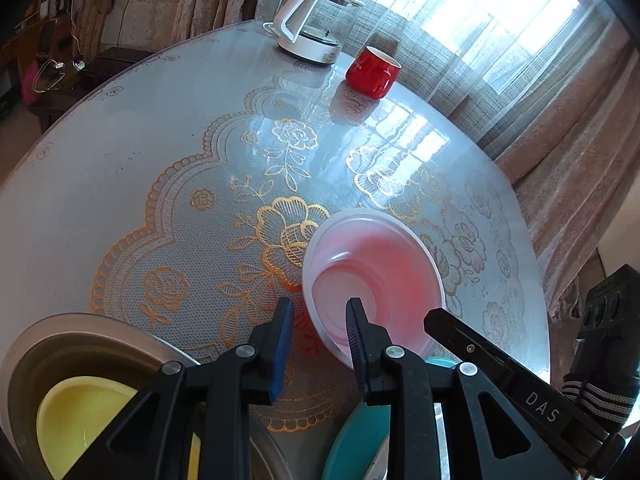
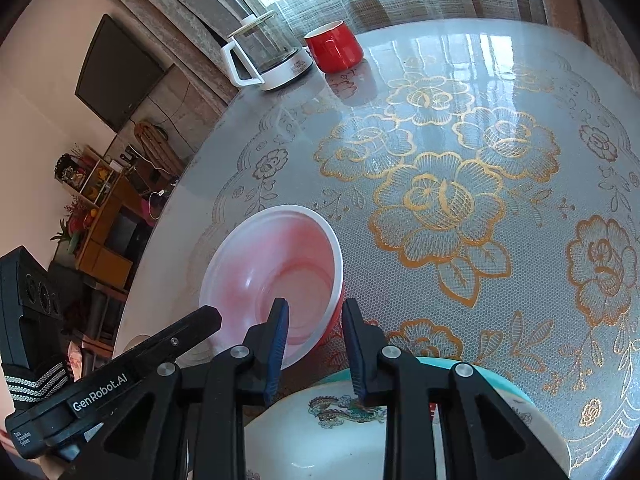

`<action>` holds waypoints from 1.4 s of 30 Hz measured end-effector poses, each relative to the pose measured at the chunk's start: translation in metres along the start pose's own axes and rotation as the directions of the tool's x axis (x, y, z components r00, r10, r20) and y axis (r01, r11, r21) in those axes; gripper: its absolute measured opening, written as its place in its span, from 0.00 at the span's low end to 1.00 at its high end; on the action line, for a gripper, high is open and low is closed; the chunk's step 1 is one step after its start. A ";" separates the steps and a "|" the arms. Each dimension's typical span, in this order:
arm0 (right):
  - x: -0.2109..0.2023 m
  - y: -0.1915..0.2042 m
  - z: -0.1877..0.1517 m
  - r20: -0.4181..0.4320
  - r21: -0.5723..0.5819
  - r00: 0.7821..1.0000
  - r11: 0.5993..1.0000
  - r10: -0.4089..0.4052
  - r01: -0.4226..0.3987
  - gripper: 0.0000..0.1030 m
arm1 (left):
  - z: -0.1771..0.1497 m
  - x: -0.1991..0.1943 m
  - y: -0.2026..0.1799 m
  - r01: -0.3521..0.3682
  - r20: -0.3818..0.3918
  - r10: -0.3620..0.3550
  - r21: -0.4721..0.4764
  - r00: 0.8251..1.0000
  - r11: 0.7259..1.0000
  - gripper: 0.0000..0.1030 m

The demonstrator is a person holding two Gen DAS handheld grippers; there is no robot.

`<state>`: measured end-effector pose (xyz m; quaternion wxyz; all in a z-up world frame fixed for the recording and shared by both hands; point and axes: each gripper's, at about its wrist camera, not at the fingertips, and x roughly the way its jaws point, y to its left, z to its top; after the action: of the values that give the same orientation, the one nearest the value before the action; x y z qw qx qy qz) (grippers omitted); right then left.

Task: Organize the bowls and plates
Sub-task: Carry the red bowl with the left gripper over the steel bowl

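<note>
A pink bowl with a white rim (image 1: 376, 276) sits tilted over the round table. My left gripper (image 1: 320, 320) is open, its fingers either side of the bowl's near left rim. In the right wrist view my right gripper (image 2: 314, 320) is open, its fingers either side of the same bowl's (image 2: 276, 272) near right rim. Whether either pad touches the rim I cannot tell. Below the right gripper lies a white dragon-pattern plate (image 2: 320, 436) on a teal plate (image 2: 500, 384). A yellow plate (image 1: 84, 420) lies in a metal basin (image 1: 52, 344) at the left.
A red mug (image 1: 374, 70) and a white kettle with a glass jug (image 1: 308, 28) stand at the table's far edge. The teal plate (image 1: 360, 436) shows under the left gripper. Curtains hang behind the table. A TV and shelves stand at the far left (image 2: 120, 76).
</note>
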<state>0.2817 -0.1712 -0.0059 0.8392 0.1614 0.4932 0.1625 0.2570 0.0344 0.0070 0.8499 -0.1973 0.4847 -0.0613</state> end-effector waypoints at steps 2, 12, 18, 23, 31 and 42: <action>-0.002 0.000 0.000 0.008 -0.002 1.000 1.000 0.007 -0.007 0.27 | 0.001 -0.002 0.001 0.007 0.011 -0.007 0.000 1.000 1.000 0.24; -0.003 0.002 -0.004 0.040 -0.018 0.999 1.000 -0.019 0.020 0.21 | 0.003 0.006 0.002 0.028 0.022 -0.029 0.023 0.999 0.999 0.14; 0.001 -0.003 -0.006 0.027 0.000 1.000 1.000 -0.008 0.008 0.21 | 0.004 0.013 0.011 0.043 -0.004 -0.043 -0.043 0.999 0.998 0.14; 0.001 -0.001 -0.008 0.034 -0.019 0.999 1.000 -0.002 0.002 0.21 | 0.001 0.006 -0.002 0.025 0.023 -0.026 0.024 0.999 0.999 0.12; -0.018 0.004 -0.009 0.073 -0.028 0.997 0.999 0.030 -0.028 0.20 | -0.006 -0.018 -0.009 0.035 0.083 -0.040 0.060 0.996 0.998 0.12; -0.044 0.021 -0.027 0.109 -0.046 0.989 0.994 0.102 -0.097 0.20 | -0.029 -0.061 -0.007 0.008 0.164 -0.024 0.096 0.986 0.995 0.12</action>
<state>0.2353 -0.1680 0.0247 0.8594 0.1777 0.4335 0.2049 0.2008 0.0384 0.0456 0.8950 -0.1647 0.4077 -0.0745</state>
